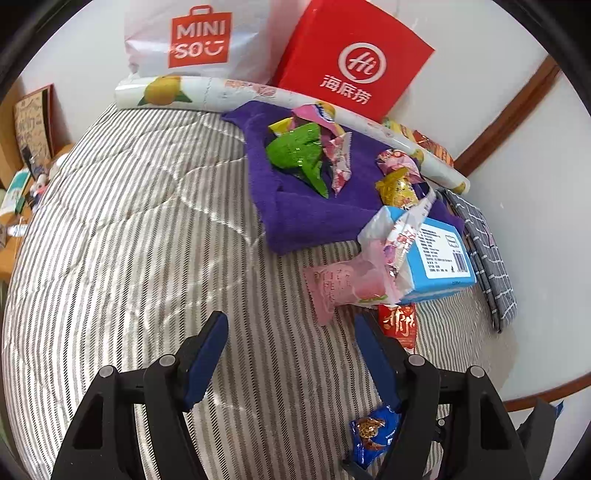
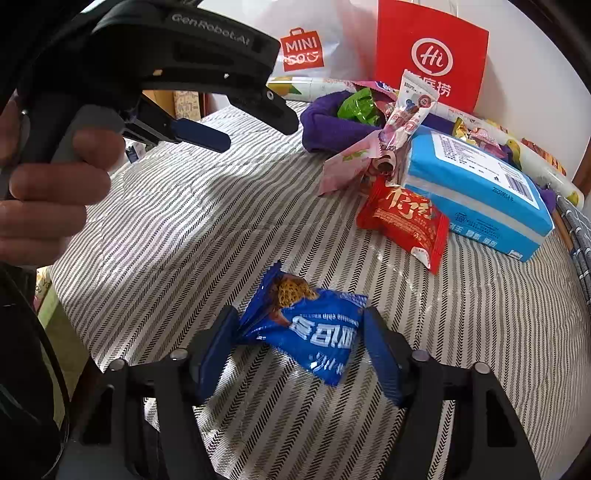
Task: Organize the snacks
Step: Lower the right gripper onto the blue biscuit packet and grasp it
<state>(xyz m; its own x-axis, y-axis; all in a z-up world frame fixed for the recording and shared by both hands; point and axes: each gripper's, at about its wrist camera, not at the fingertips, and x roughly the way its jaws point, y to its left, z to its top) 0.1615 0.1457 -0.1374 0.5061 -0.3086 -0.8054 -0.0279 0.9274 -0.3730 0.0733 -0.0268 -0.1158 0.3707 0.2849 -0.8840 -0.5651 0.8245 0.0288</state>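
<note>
Blue biscuit packet [image 2: 310, 328], on striped bed cover [image 2: 184, 229]: light, crinkly, slippery, crushable; right gripper [image 2: 299, 332] jaws clenched across its middle (left gripper [image 1: 290, 332] jaws released, empty).

The white plastic bag [image 1: 192, 40] against the wall reads "MINISO" on its red logo. The red paper bag [image 1: 354, 59] beside it shows "Hi" above "海底捞". "GenRobot.AI" is printed on the left gripper [image 2: 207, 26].
</note>
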